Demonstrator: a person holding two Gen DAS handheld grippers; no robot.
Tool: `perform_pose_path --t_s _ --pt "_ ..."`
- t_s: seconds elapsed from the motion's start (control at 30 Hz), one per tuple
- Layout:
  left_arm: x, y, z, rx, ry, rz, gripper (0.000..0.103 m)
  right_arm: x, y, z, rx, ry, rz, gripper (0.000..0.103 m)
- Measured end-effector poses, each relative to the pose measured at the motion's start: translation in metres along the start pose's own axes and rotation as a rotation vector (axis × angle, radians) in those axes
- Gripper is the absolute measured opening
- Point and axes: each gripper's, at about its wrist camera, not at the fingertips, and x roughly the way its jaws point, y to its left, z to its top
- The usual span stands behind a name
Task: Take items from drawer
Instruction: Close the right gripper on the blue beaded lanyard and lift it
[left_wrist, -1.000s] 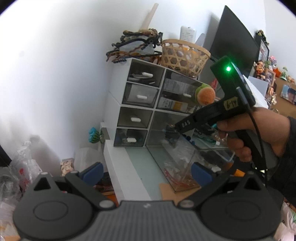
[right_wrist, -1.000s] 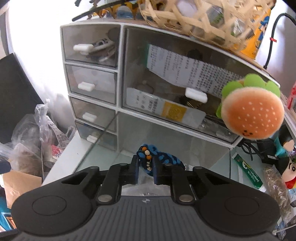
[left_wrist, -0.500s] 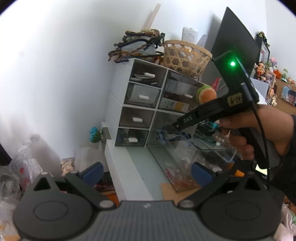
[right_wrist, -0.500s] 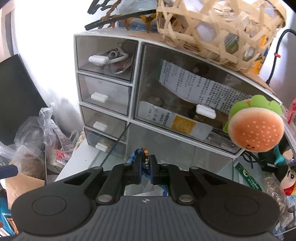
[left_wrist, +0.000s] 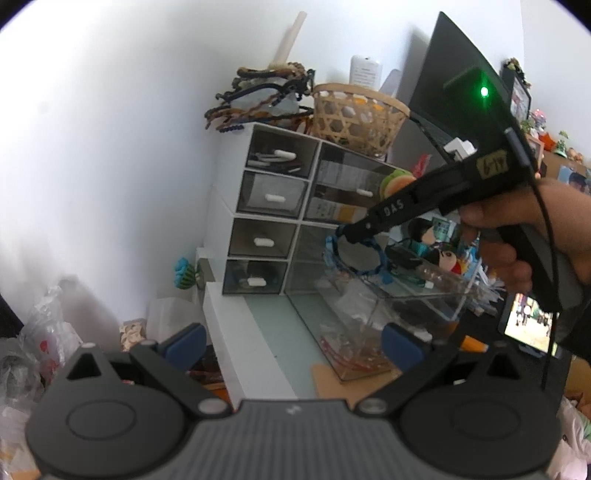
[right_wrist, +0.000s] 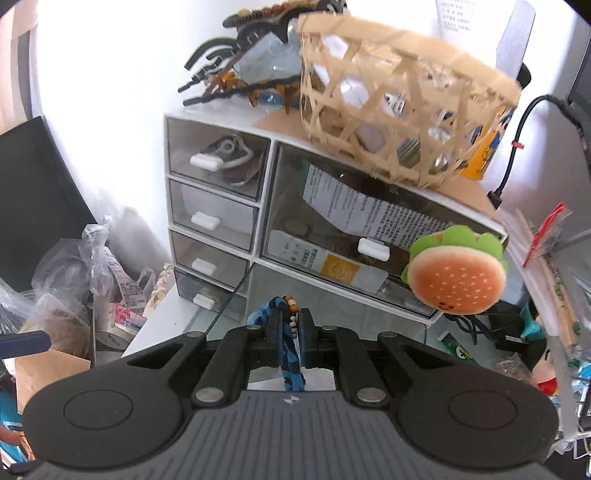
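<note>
A white drawer unit (left_wrist: 258, 206) (right_wrist: 218, 206) stands on a white desk. Its clear lower right drawer (left_wrist: 373, 317) is pulled far out. My right gripper (right_wrist: 288, 325) (left_wrist: 349, 236) is shut on a blue braided bracelet (right_wrist: 290, 354) with small beads, held up above the open drawer. From the left wrist view the bracelet (left_wrist: 360, 264) hangs as a loop from the tips. My left gripper (left_wrist: 295, 339) is open, low in front of the desk, with nothing between its blue pads (left_wrist: 184, 345).
A woven basket (right_wrist: 399, 107) (left_wrist: 356, 118) and dark hair clips (left_wrist: 258, 92) sit on the drawer unit. A burger plush (right_wrist: 456, 273) hangs at its right. Plastic bags (right_wrist: 74, 280) pile at the left. A dark monitor (left_wrist: 454, 77) and small toys stand to the right.
My right gripper has risen out of the open drawer with the blue bracelet, which now hangs free above it. The left gripper has barely moved.
</note>
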Motion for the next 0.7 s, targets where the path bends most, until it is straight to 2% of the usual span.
perform_pose_path --t_s 0.7 --pt "-0.015 -0.036 0.001 0.076 -0.015 -0.065 0.103 -0.082 0.004 0.002 -0.047 -0.051 -0.042 0.009"
